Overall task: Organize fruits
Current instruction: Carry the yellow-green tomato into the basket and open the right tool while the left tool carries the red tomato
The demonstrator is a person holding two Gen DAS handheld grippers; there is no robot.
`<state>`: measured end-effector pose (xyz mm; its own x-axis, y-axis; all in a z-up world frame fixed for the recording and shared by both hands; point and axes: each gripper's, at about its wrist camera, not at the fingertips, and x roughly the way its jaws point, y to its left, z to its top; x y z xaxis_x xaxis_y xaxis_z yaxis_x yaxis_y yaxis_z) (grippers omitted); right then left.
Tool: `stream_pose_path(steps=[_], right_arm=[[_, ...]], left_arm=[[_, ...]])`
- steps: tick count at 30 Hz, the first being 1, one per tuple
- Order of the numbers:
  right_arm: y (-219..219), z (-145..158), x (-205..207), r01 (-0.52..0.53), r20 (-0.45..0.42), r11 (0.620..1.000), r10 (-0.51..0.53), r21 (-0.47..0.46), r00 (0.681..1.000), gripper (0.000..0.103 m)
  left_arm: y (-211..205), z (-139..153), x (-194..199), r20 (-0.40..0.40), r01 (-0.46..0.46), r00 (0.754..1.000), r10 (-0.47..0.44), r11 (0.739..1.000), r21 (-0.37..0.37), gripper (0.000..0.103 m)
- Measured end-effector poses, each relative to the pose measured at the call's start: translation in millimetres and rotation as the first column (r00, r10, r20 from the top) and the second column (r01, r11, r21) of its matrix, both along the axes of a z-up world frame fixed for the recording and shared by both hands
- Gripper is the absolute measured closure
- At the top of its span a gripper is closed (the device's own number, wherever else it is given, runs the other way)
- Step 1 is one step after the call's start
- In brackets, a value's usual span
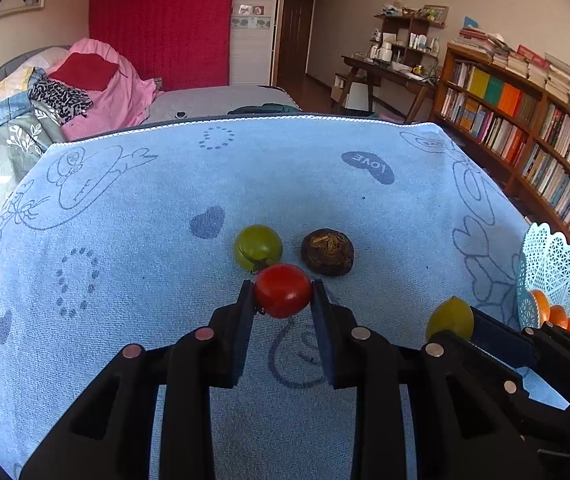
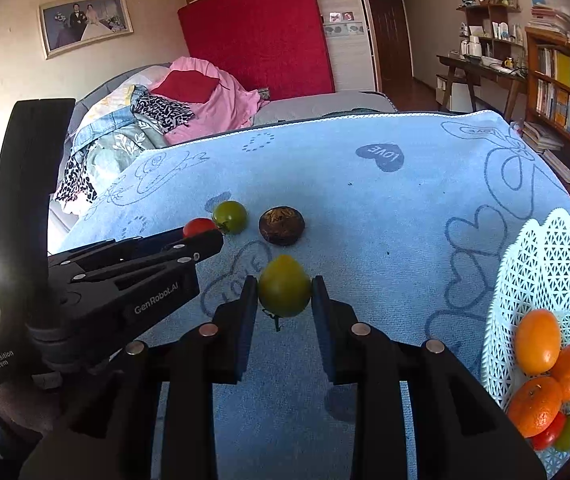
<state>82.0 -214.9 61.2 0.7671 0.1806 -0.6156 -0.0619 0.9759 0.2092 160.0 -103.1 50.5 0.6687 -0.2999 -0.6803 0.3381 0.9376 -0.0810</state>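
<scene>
1. The basket (image 2: 545, 272) at the right already holds several oranges (image 2: 537, 340) and two small tomatoes.
2. The left gripper (image 1: 283, 294) is clenched on a red tomato (image 1: 283, 290).
3. The right gripper (image 2: 284, 290) grasps a yellow-green tomato (image 2: 284, 286).
4. A green tomato (image 1: 258, 247) and a dark brown fruit (image 1: 327, 252) lie on the blue towel (image 1: 125, 240); I judge these are left to do.
</scene>
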Motion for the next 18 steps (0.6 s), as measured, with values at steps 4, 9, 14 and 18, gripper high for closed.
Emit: stream_pose_path(steps=[4, 9, 14, 18], right_arm=[[-1.9, 6.9, -9.5, 0.010, 0.015, 1.000, -0.010, 0.011, 1.000, 0.075], [-6.2, 15.6, -26.6, 0.024, 0.034, 1.000, -0.025, 0.016, 0.999, 0.075], [-17.0, 22.1, -44.4, 0.051, 0.044, 0.998, -0.052, 0.025, 0.998, 0.075], [-29.0, 26.8, -60.8, 0.084, 0.054, 0.996, -0.086, 0.031, 0.995, 0.075]], left_arm=[[-1.5, 6.6, -7.9, 0.019, 0.007, 1.000, -0.007, 1.000, -0.006, 0.074], [-6.6, 12.7, -20.0, 0.038, 0.022, 0.999, -0.021, 1.000, -0.009, 0.074], [-8.4, 17.2, -32.8, 0.052, 0.033, 0.998, -0.033, 0.999, -0.011, 0.074], [-8.8, 20.1, -43.6, 0.058, 0.037, 0.998, -0.036, 0.999, -0.018, 0.074]])
